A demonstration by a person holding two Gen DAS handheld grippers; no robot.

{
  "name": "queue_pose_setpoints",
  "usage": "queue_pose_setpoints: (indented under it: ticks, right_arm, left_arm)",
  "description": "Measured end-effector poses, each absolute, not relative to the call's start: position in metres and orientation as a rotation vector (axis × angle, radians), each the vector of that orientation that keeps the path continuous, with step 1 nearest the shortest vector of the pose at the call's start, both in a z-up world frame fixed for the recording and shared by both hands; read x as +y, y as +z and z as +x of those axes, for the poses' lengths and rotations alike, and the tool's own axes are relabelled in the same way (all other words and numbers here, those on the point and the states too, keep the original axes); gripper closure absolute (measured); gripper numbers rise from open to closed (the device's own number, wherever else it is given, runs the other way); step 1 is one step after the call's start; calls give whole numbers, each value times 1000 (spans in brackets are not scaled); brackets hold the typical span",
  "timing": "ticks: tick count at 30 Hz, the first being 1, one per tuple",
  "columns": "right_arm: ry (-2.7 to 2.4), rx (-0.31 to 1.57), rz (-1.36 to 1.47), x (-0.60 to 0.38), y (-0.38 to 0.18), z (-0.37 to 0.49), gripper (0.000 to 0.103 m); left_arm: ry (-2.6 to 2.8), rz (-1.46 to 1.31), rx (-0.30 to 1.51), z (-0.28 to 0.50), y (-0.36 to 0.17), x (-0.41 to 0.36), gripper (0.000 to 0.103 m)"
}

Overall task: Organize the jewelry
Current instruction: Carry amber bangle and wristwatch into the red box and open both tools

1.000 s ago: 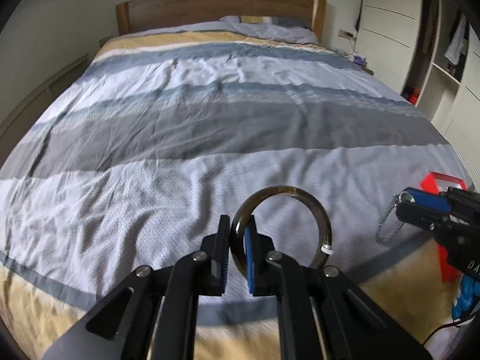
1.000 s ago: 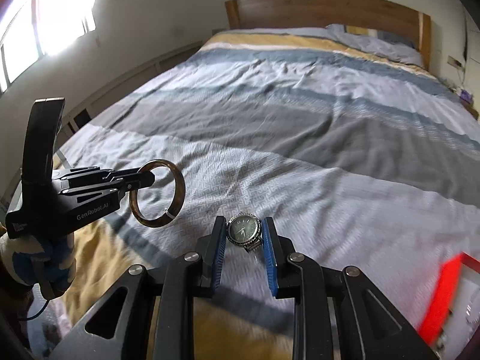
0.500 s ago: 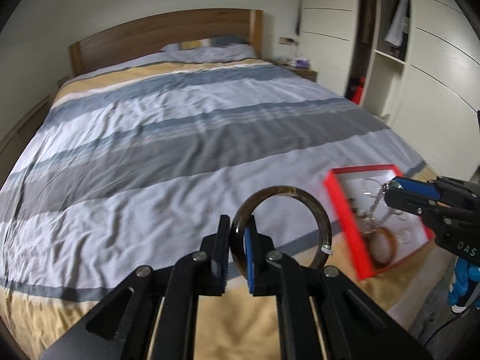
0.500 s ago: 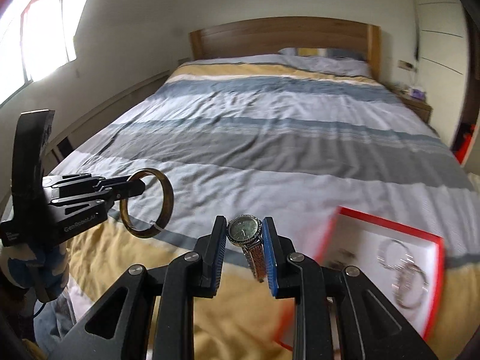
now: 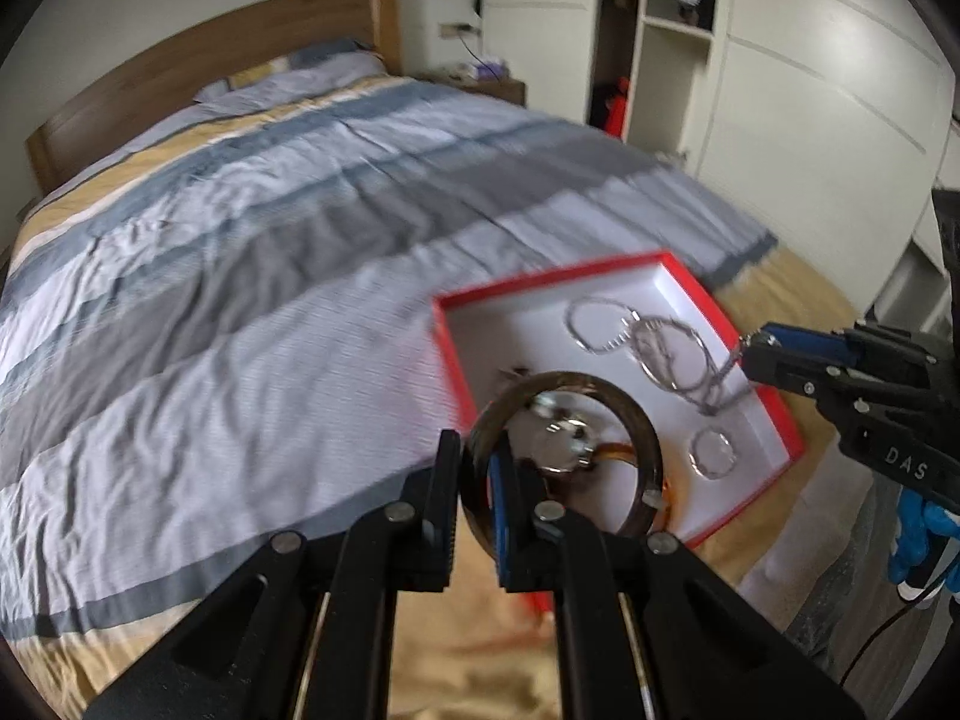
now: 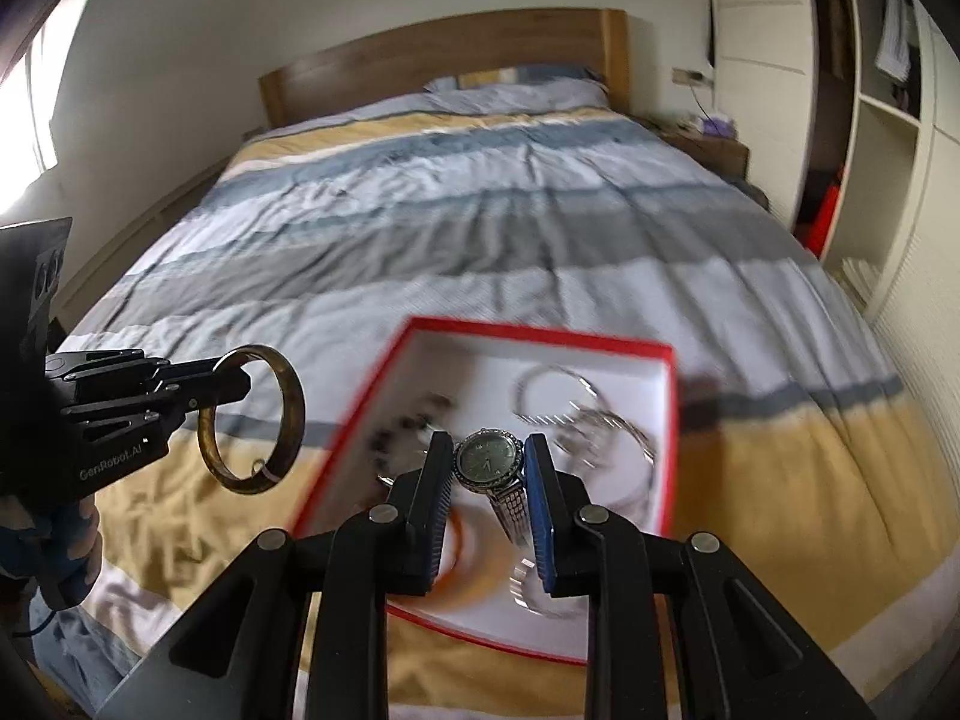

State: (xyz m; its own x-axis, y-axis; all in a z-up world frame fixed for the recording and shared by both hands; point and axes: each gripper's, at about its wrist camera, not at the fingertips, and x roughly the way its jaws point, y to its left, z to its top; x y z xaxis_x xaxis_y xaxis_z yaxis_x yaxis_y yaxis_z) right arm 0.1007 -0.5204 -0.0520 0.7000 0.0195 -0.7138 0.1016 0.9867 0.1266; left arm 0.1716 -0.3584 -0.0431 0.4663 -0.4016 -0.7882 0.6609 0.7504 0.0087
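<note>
Reading "GenRobot.AI" in white on the black body of the left gripper (image 6: 231, 387), seen at 9 o'clock in the right wrist view; its jaws are clamping the rim of a brown bangle (image 6: 255, 420), a glossy translucent hoop with a small pale tag on its lower edge, which is hanging over the yellow band of the striped bedspread (image 6: 480, 228), left of the box and apart from it. Sitting at 6 o'clock on the wrinkled cotton is the red box (image 6: 669, 438), a shallow rectangular tray with a white floor, holding thin silver bangles (image 5: 666, 354), a dark beaded piece and an amber hoop, all blurred. Showing "DAS" in white letters at 3 o'clock in the left wrist view is the right gripper (image 6: 489, 468); its blue-padded jaws are clamped on a watch (image 6: 487, 462), round dark dial, studded bezel, silver link strap dangling above the tray. Lying open beyond the box's far edge is bare bedspread toward the wooden headboard (image 6: 444, 54); white wardrobe doors (image 5: 810, 120) are closing the right side.
</note>
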Motion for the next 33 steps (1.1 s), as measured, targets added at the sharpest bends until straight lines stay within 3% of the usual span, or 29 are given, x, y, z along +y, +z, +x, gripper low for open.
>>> queue_pose_setpoints:
  ticks: [12, 25, 30, 33]
  right_arm:
    - [-30, 909, 194, -545, -114, 109, 79]
    - [-29, 953, 154, -545, -124, 110, 78]
    - [-42, 955, 149, -540, -117, 103, 60]
    - [-55, 946, 162, -539, -109, 96, 60]
  left_arm:
    - [-627, 467, 934, 179, -106, -411, 94]
    - [-647, 419, 966, 190, -107, -409, 91]
    - [-683, 370, 969, 183, -90, -400, 84]
    - [-690, 345, 951, 173, -73, -388, 81]
